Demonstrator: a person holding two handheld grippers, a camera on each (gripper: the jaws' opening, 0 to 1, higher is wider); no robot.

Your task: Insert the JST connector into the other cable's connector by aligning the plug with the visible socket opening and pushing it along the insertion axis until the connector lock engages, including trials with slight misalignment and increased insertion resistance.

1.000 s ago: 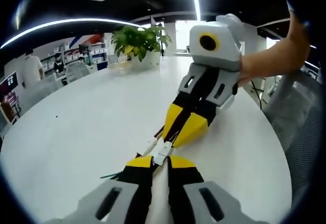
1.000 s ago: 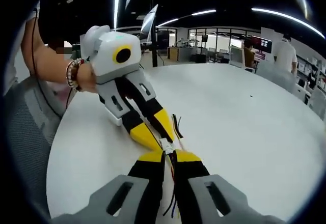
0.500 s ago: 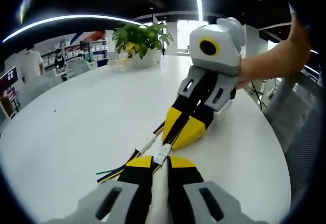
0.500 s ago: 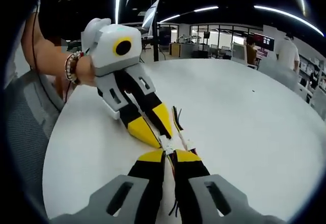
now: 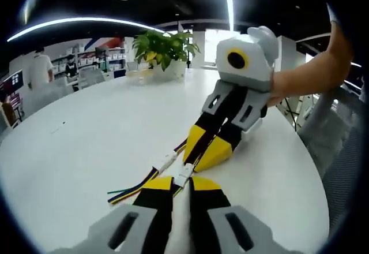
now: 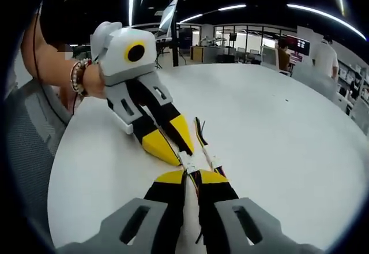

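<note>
On the white round table my two grippers meet tip to tip. My left gripper is shut on a small white JST connector that juts forward from its yellow tips. My right gripper comes in from the upper right, shut on the mating connector end, and the two connectors touch in line. In the right gripper view my right gripper holds the white connector pair against the left gripper. A second white connector lies beside them with coloured wires trailing on the table.
A potted plant stands at the table's far edge. A person's hand holds the right gripper, and a wrist with a bracelet holds the left. Grey mesh chairs sit at the table edge. People stand far behind.
Both grippers stay shut and tip to tip. The coloured wires beside my left gripper now lie further out on the table, and both views have shifted slightly.
</note>
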